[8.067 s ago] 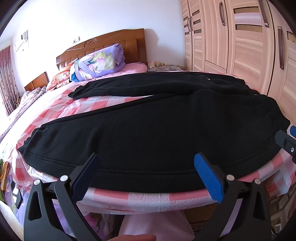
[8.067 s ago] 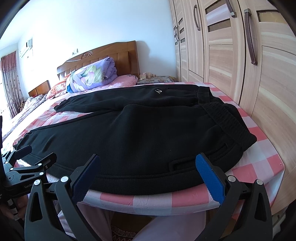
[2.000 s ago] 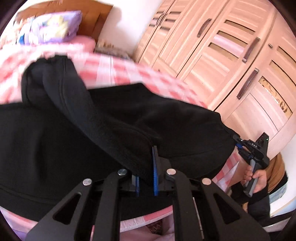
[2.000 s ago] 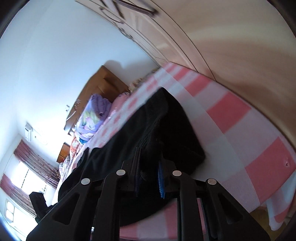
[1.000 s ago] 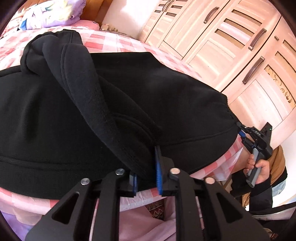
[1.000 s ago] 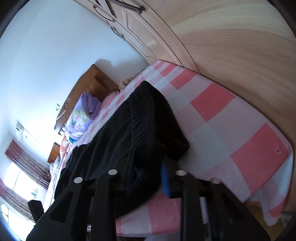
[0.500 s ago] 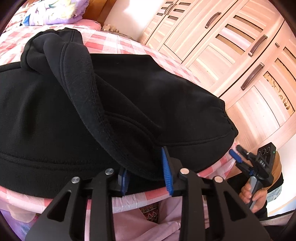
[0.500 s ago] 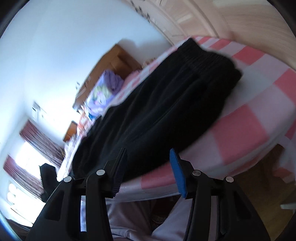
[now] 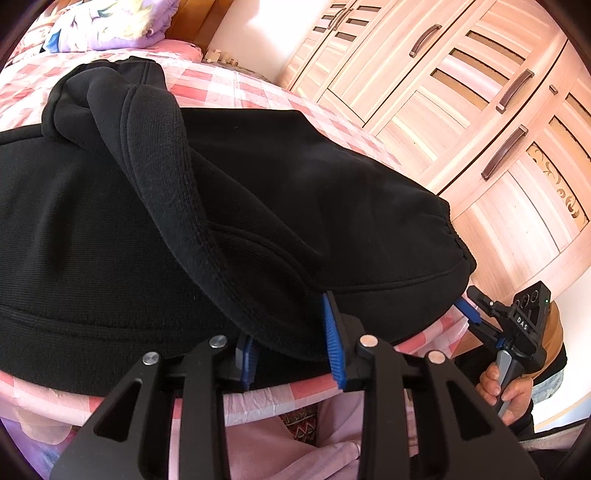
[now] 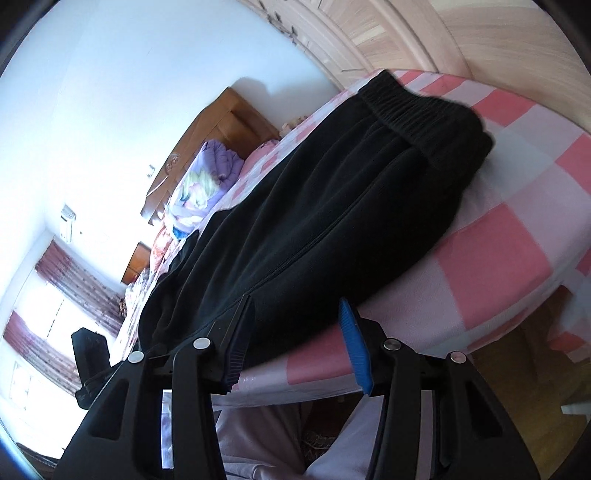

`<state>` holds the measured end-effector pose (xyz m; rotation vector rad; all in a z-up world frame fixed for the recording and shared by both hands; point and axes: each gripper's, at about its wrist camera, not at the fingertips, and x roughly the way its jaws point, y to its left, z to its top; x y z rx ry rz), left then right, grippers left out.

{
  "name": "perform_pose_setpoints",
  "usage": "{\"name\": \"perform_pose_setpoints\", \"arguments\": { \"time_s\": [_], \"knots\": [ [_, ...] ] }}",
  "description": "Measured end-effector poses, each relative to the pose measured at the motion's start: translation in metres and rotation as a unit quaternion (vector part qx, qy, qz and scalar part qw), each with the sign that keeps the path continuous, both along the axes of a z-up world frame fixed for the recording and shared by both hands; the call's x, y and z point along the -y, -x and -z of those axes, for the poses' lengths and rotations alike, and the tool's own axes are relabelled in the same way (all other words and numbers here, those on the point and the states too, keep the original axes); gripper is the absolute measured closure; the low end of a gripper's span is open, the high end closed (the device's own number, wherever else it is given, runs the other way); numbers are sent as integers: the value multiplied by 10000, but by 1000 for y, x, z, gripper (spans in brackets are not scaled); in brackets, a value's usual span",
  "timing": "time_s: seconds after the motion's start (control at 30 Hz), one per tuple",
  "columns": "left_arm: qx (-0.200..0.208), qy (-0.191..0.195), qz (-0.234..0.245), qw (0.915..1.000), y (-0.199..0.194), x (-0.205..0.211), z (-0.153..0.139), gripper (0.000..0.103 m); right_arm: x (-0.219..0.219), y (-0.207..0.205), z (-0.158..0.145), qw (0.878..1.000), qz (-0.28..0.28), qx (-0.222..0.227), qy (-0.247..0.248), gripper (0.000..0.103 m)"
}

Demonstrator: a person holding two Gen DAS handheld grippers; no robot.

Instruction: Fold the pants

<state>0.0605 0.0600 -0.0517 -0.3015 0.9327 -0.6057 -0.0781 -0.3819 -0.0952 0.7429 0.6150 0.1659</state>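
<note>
Black pants [image 9: 295,206] lie folded lengthwise along the near edge of the bed, one leg laid over the other with a thick twisted ridge [image 9: 159,155] running up the middle. My left gripper [image 9: 290,350] stands open at the bed's edge. The folded hem lies slack between its blue pads [image 9: 332,343]. In the right wrist view the same pants [image 10: 314,206] stretch away, elastic waistband [image 10: 424,114] at the far right. My right gripper [image 10: 295,343] is open just off the edge, with nothing gripped. In the left wrist view the right gripper [image 9: 471,314] is held in a hand [image 9: 498,387].
The bed has a pink-and-white checked sheet [image 9: 258,88] [image 10: 498,240]. A purple flowered quilt [image 9: 103,22] lies by the wooden headboard [image 10: 221,122]. Light wooden wardrobe doors [image 9: 461,92] stand close along the bed's far side. A person's pink clothing [image 9: 295,443] is below the grippers.
My left jaws have spread and let go of the pinched fold. The right gripper has released the waistband end, opened, and drawn back off the bed's edge.
</note>
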Motion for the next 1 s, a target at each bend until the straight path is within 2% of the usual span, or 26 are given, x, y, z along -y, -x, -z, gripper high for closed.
{"name": "perform_pose_setpoints", "arguments": {
  "time_s": [0.13, 0.3, 0.37, 0.5, 0.57, 0.63, 0.7, 0.8, 0.87, 1.0],
  "knots": [
    [0, 8, -13, 10000, 0, 1, 0, 72, 13, 7, -6, 9995, 287, 129, -23, 55],
    [-5, 41, -19, 10000, -1, 1, 1, 72, 14, -3, 7, 9991, 194, 17, -381, 57],
    [-8, 34, -21, 10000, -1, 1, 1, 72, 8, -6, 9, 9984, 11, 74, -557, 65],
    [40, -45, -41, 10000, 0, 4, -1, 72, -19, -14, 2, 9981, -460, 178, -374, 69],
    [98, -120, -29, 9999, 2, 7, -2, 73, -29, -20, 4, 9977, -602, 107, -307, 80],
    [170, -187, -40, 9997, 3, 8, -4, 89, -31, -23, 8, 9980, -579, 8, -268, 93],
    [350, -219, -7, 9991, 7, 9, -11, 92, -28, -19, 4, 9980, -518, 146, -330, 95],
    [622, -289, 17, 9976, 14, 10, -26, 93, -33, -10, -17, 9979, -497, 394, -91, 95],
    [629, -323, 51, 9975, 15, 10, -28, 93, -32, -6, -22, 9976, -519, 458, -70, 95],
    [395, -507, 62, 9979, 12, 13, -13, 93, -33, -11, -3, 9986, -521, 70, -96, 95]
  ]
}}
